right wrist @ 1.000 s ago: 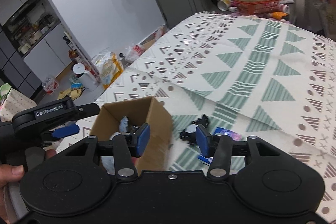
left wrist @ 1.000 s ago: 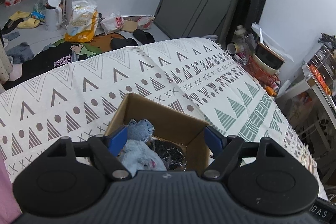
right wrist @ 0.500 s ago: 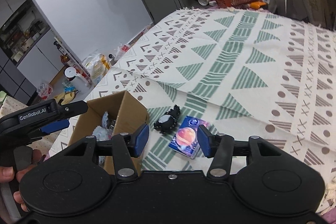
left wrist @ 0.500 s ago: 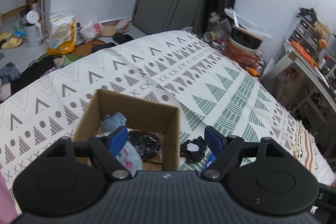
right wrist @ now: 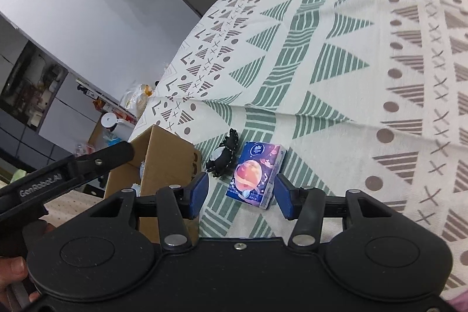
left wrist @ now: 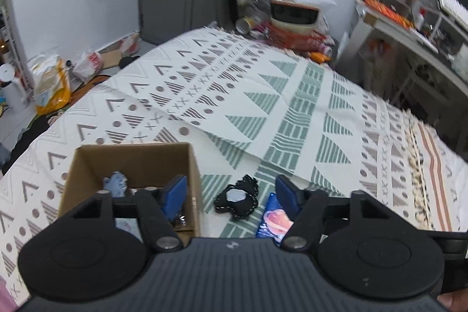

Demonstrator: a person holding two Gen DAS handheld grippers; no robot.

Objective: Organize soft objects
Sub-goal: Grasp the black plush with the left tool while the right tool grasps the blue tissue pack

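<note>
Lying just right of the cardboard box [right wrist: 163, 163]: black lace pad [right wrist: 223, 157], then tissue pack [right wrist: 256, 174]. Right gripper [right wrist: 241, 195] and left gripper [left wrist: 231, 195] hover spread, empty.

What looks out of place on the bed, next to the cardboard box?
Two soft things lie on the bedspread outside the cardboard box: a black frilly item and a blue tissue pack, side by side. Other soft things are already inside the box. Both grippers are open and hold nothing.
</note>
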